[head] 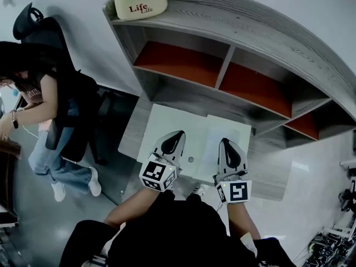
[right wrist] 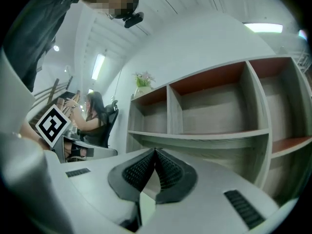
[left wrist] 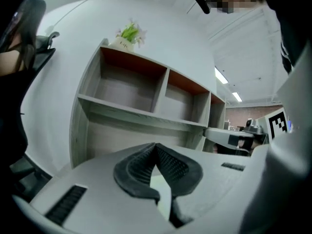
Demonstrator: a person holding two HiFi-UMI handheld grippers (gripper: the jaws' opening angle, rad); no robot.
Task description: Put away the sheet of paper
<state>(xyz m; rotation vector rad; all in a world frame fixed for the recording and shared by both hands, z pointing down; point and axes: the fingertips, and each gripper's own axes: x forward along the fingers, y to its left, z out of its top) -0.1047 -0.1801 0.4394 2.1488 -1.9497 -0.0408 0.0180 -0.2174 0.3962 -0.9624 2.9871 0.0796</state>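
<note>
Head view: sheet of paper (head: 178,128) spread just before the shelf unit (head: 233,54), its edge away from the unit at left gripper (head: 178,134) and right gripper (head: 226,142).
Left gripper view: jaws together, pale sliver pinched (sheet edge).
Right gripper view: likewise clamped.

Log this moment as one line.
left gripper: shut on sheet of paper | right gripper: same | place: before shelf

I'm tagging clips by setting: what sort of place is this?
Probably an office or lab: a grey shelf unit with open cubbies, a person by an office chair, ceiling strip lights.
</note>
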